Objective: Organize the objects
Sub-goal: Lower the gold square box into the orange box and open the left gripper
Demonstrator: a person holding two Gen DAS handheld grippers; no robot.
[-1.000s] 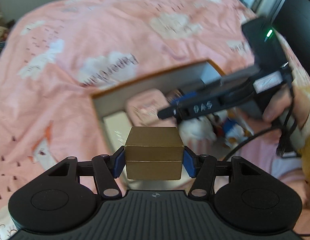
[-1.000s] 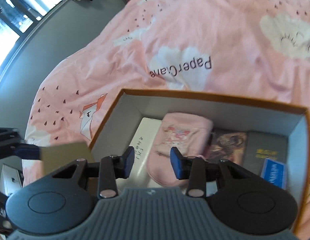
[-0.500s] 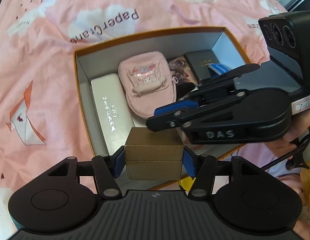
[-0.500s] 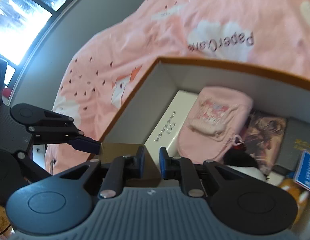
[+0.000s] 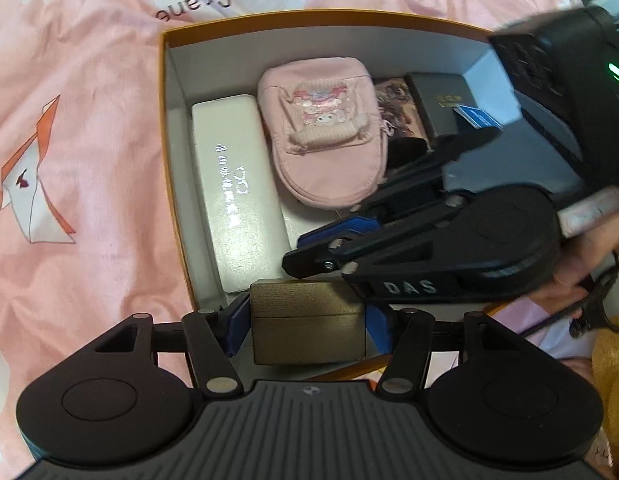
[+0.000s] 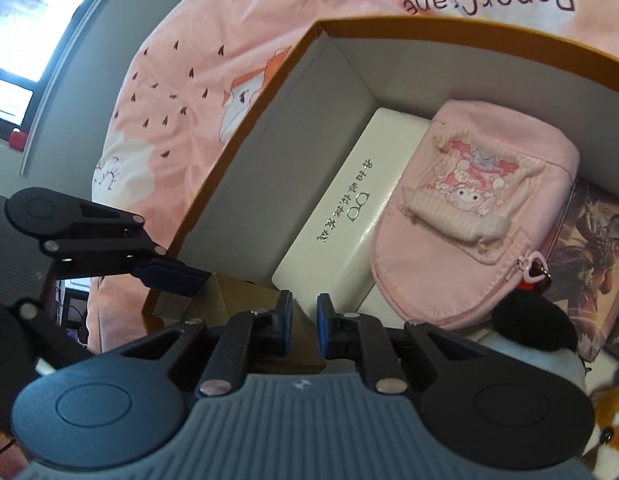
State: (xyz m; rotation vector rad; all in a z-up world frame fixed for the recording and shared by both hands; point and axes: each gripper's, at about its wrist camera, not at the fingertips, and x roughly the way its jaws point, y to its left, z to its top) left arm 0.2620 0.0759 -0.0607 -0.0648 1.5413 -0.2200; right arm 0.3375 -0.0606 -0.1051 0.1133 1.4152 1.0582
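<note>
Low in the centre of the left wrist view, the left gripper (image 5: 307,326) has the gold box (image 5: 307,326) between its blue pads, and its jaws are opening; the left pad looks a hair off the box side, the right one is hard to judge. The gold box sits at the near end of the orange carton (image 5: 162,120), just below the white case (image 5: 237,196). To the right of the case lies the pink pouch (image 5: 323,136), and beyond it a dark book (image 5: 439,104) with a blue card (image 5: 479,117) at the upper right. The right gripper (image 5: 309,246) reaches in from the right edge, its tips just above the gold box. In the right wrist view its fingers are pressed nearly together with nothing between them. The carton rests on a pink quilt (image 5: 81,128).
</note>
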